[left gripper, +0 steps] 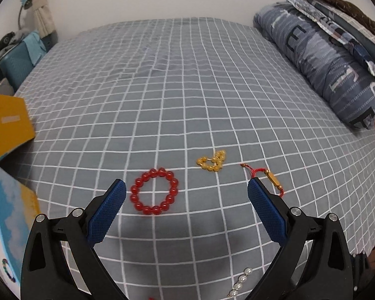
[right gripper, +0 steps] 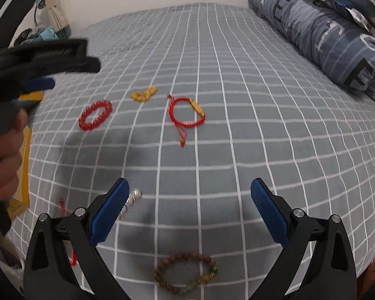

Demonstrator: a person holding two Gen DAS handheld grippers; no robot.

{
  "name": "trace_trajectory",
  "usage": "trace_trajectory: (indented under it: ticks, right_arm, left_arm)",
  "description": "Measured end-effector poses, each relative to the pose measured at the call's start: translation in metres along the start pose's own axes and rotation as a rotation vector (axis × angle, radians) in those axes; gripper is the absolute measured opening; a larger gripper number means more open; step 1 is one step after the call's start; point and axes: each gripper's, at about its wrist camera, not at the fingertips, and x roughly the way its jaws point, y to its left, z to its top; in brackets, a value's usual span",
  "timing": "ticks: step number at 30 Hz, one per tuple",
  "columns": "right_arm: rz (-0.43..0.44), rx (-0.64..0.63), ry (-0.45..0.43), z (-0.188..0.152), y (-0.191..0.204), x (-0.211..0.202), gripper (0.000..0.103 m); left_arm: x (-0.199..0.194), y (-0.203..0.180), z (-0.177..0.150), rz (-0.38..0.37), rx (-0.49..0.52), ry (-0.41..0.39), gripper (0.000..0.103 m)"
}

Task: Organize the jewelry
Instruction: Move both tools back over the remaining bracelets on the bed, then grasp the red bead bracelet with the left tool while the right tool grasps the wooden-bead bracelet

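Note:
Several pieces of jewelry lie on a grey checked bedsheet. A red bead bracelet rests just right of my left gripper's left finger. My left gripper is open and holds nothing. Beyond it lie a yellow bead bracelet and a red cord bracelet with a gold tube. Silver beads show at the bottom. My right gripper is open and holds nothing. A brown bead bracelet lies below it and silver beads touch its left finger. Farther off lie the red bracelet, yellow bracelet and cord bracelet.
A folded blue quilt lies along the bed's right side. A yellow box and a blue-lined box with a small bracelet inside stand at the left edge. A hand holds the left gripper at the right wrist view's left side.

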Motion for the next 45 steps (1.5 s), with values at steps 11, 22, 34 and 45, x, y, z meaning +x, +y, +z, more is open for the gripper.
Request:
trace_trajectory:
  ticks: [11,22,34,45]
  right_arm:
    - [0.0,0.014,0.062,-0.044,-0.009,-0.001,0.094]
    - [0.01,0.026,0.132,-0.071,-0.018,0.009,0.094]
    - [0.027,0.027,0.162,-0.079,-0.022,0.014,0.076]
    - [0.052,-0.014,0.167,-0.083,-0.014,0.012,0.034]
  left_arm:
    - [0.038,0.01,-0.003,0.024,0.009,0.056,0.096]
    - [0.09,0.033,-0.01,0.051,-0.022,0.124,0.096]
    - [0.119,0.05,-0.021,0.05,-0.056,0.166,0.086]
    - [0.112,0.043,-0.021,0.061,-0.044,0.171,0.048]
